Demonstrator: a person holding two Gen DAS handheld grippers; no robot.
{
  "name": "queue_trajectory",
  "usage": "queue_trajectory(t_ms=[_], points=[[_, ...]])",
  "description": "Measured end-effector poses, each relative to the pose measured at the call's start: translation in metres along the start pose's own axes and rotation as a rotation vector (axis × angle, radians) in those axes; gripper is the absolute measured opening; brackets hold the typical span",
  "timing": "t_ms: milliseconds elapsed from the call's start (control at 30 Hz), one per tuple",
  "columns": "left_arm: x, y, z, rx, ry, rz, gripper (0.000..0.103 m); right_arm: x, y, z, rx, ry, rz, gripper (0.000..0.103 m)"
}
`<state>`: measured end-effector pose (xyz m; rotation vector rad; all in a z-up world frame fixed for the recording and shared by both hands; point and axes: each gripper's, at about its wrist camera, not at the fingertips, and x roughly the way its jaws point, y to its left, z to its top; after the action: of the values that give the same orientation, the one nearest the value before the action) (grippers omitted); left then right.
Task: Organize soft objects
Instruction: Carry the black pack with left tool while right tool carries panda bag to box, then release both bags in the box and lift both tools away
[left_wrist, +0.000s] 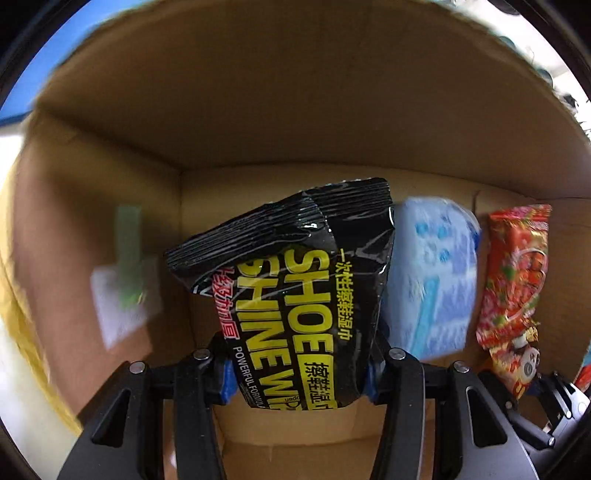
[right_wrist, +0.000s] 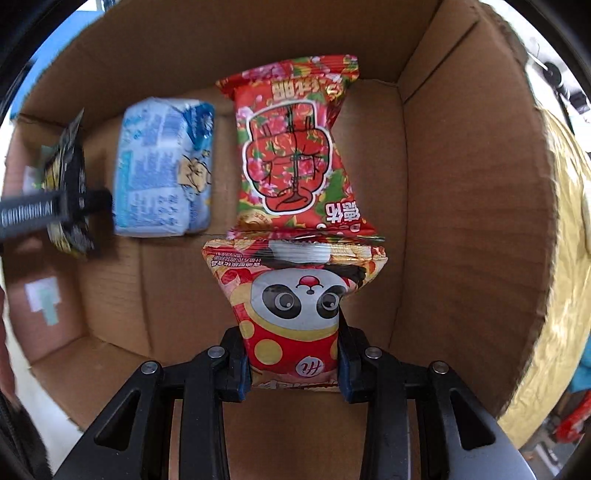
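Cardboard box fills both views, open top, brown walls on all sides, bare floor flaps showing.

Left hand-held gripper points down into the box, clamped on the black shoe-wipes pack. Pads pinch the pack's lower end from both sides; the rest of the pack extends away from the fingers toward the box floor, crimped end furthest out, near the left inner corner. In the right wrist view the same pack sits edge-on at the far left with that gripper's finger across it.

Right hand-held gripper also points down, closed on a strip of snack packets. The panda packet is between the pads, held at its red lower part. The joined red floral packet carries on past the seam, reaching the far wall of the box. In the left wrist view the strip is at the right edge.

Blue-white tissue pack lies on the box floor between the two held items, just beside the wipes pack, small gap to the red strip. Neither gripper touches it.

Pale label on the left inner wall, blurred.
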<state>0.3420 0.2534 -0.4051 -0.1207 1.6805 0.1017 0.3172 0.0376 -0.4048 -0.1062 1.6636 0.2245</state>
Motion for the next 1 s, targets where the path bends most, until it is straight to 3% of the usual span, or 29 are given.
queue_trajectory(t_ms=[333,433,767,833,900,967,1000], points=[[0.007,-0.004,0.02,0.02,0.007,-0.027,0.053,0.015,-0.011,-0.001,0.058,0.025,0.023,0.04],[0.007,0.001,0.02,0.007,0.019,-0.046,0.055,0.015,-0.014,0.002,0.059,0.032,0.017,0.052],[-0.029,-0.004,-0.007,-0.033,-0.032,-0.079,0.055,-0.013,-0.003,0.0,0.046,0.011,0.069,0.073],[-0.039,-0.002,-0.013,-0.039,-0.057,-0.085,0.066,-0.025,0.001,-0.005,0.042,-0.006,0.074,0.077],[-0.053,-0.001,-0.02,-0.04,-0.089,-0.096,0.068,-0.037,0.002,-0.007,0.039,-0.023,0.078,0.082],[-0.067,0.0,-0.03,-0.041,-0.122,-0.1,0.069,-0.051,0.004,-0.011,0.031,-0.049,0.075,0.094],[-0.072,-0.001,-0.038,-0.043,-0.14,-0.108,0.075,-0.057,0.005,-0.012,0.026,-0.062,0.068,0.097]])
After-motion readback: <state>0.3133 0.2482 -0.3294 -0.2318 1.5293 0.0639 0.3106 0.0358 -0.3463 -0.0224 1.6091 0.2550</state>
